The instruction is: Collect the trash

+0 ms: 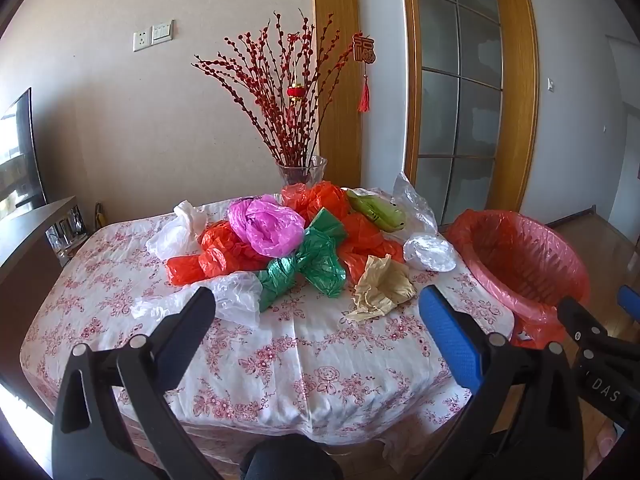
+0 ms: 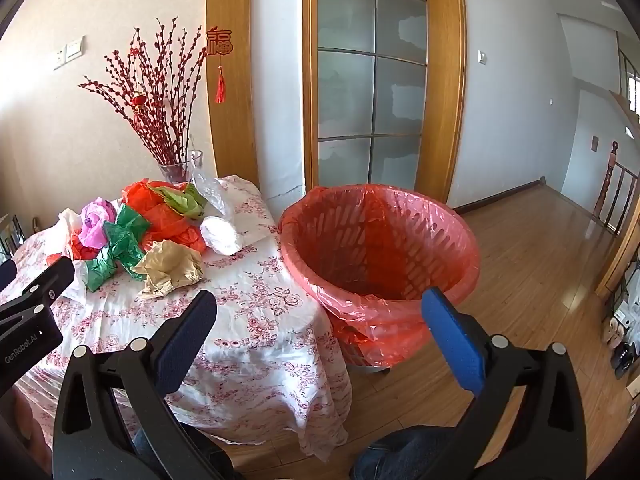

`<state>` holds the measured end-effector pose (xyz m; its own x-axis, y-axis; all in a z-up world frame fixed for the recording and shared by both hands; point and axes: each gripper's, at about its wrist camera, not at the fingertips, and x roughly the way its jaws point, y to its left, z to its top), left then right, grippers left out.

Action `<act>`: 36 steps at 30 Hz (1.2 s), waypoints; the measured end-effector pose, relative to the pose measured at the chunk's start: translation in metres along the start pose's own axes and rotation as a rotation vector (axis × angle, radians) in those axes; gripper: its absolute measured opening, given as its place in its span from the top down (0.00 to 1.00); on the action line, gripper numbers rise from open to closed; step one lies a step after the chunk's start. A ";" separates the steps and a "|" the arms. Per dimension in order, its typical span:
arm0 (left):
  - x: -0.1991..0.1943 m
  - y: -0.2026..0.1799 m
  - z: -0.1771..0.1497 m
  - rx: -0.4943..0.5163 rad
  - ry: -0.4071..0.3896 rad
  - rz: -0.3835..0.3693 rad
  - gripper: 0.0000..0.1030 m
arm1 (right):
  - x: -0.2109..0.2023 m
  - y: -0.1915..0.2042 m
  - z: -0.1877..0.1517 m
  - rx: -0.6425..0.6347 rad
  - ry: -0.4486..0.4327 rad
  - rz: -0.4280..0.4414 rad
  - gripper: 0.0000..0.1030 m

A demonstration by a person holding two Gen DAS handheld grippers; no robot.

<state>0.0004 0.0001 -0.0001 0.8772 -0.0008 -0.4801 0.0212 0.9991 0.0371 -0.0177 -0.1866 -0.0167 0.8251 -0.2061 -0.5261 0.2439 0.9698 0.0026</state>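
A pile of crumpled plastic bags lies at the far side of the table with the floral cloth (image 1: 304,356): orange ones (image 1: 224,252), a pink one (image 1: 268,224), a green one (image 1: 316,260), a clear one (image 1: 236,292), a white ball (image 1: 428,252) and a crumpled beige paper (image 1: 384,288) nearest me. The waste basket with a red liner (image 2: 380,248) stands on the floor right of the table. My left gripper (image 1: 316,304) is open and empty, above the near table edge. My right gripper (image 2: 320,308) is open and empty, between table and basket.
A glass vase (image 1: 302,170) with red branches stands behind the pile against the wall. A dark cabinet (image 1: 28,248) is left of the table. A wooden door frame (image 2: 440,80) and wood floor (image 2: 540,264) lie to the right.
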 end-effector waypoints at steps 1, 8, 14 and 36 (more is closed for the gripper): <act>0.000 0.000 0.000 0.000 0.000 0.000 0.04 | 0.000 0.000 0.000 -0.001 0.000 0.000 0.02; 0.000 0.000 0.000 -0.002 0.000 0.001 0.04 | 0.000 0.000 0.000 -0.001 -0.001 0.000 0.02; 0.000 0.000 0.000 -0.002 0.001 0.003 0.04 | 0.001 0.000 0.000 0.000 0.000 -0.003 0.02; 0.001 0.002 0.001 0.004 0.002 -0.001 0.04 | 0.002 0.000 0.001 -0.002 0.000 -0.003 0.02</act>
<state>0.0021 0.0025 0.0006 0.8761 -0.0020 -0.4822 0.0242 0.9989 0.0398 -0.0149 -0.1870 -0.0168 0.8243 -0.2086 -0.5263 0.2452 0.9695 -0.0003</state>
